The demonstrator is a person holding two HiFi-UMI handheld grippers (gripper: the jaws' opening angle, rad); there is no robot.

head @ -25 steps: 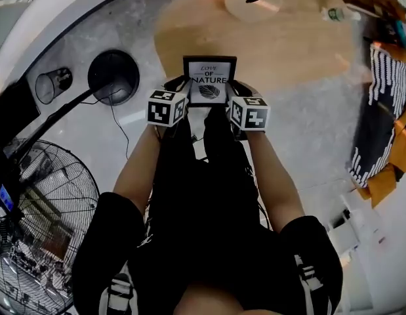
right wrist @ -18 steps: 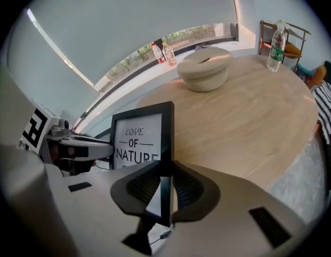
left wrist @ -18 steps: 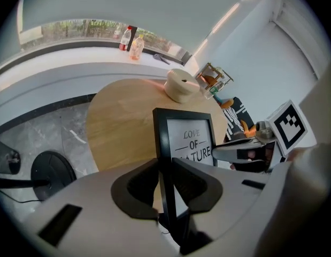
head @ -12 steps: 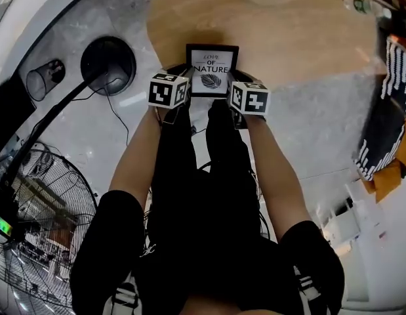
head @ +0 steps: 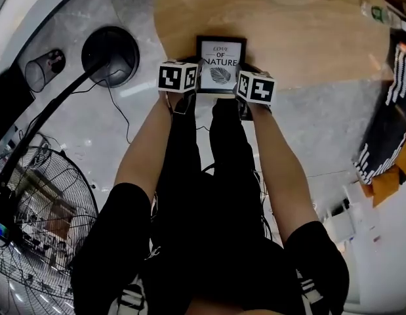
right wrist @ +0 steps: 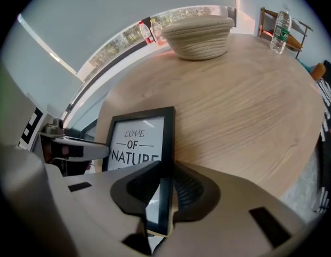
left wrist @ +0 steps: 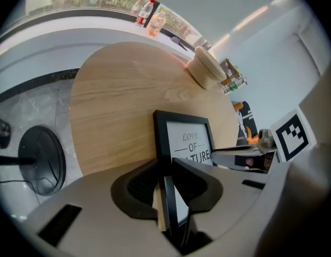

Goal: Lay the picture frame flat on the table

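the round wooden desk [head: 307, 38] lies ahead of both tongs, with a woven bowl [right wrist: 200, 36] at its far side. the black frame [head: 221, 64] is between the tongs, over the near edge of the desk, print facing up. the left tongs [left wrist: 168, 189] are clamped on its left edge, the right tongs [right wrist: 161, 194] on its right edge.

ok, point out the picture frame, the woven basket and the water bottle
picture frame [head: 221, 65], head view, middle of the white print.
woven basket [right wrist: 200, 36], right gripper view, its side wall.
water bottle [right wrist: 279, 32], right gripper view, mid body.
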